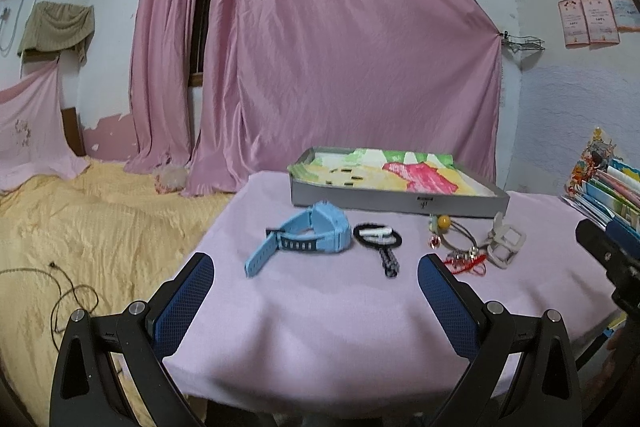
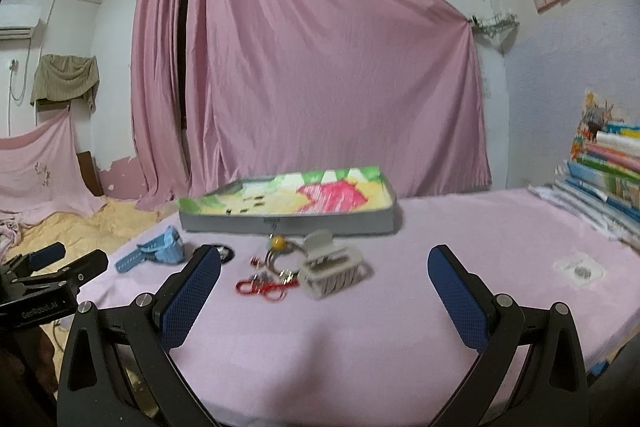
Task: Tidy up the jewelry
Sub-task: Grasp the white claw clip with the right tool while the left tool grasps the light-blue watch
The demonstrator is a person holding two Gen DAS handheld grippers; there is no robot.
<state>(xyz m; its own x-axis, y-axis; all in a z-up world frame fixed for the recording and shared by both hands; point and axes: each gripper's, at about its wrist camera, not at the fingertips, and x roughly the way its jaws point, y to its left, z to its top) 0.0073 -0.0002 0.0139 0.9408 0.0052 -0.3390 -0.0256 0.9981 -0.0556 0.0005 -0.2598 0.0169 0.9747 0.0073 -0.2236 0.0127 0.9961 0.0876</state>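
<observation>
Both tongs spread wide, nothing between the pads: left tongs (image 1: 316, 281) low over the near edge of the table (image 1: 320, 327), right tongs (image 2: 324, 279) likewise, a little further right.

Nothing boxed yet, all jewelry lies loose on the pink cloth, in a row beyond the left tongs:
- 11 o'clock: blue watch (image 1: 308, 233), strap curled, on its side. Light, rubbery strap, rigid case. Best pinch across the case or the strap loop.
- 12 o'clock: black hair tie (image 1: 376, 237) with a braided piece just in front. Soft, limp, will sag; pinch one side of the ring.
- 1 o'clock: tangle of cords, with an amber bead (image 1: 443, 222) and red string (image 1: 468, 261). Probably bracelets or charms, blur hides detail. Likely to snag each other; lift slowly.
- Just right of that: beige claw clip (image 1: 505, 243), touching the cords. Stiff plastic, teeth may catch them.

Behind the row, 12–1 o'clock: shallow grey box (image 1: 400, 205), open, colourful lining, presumably the target.
</observation>
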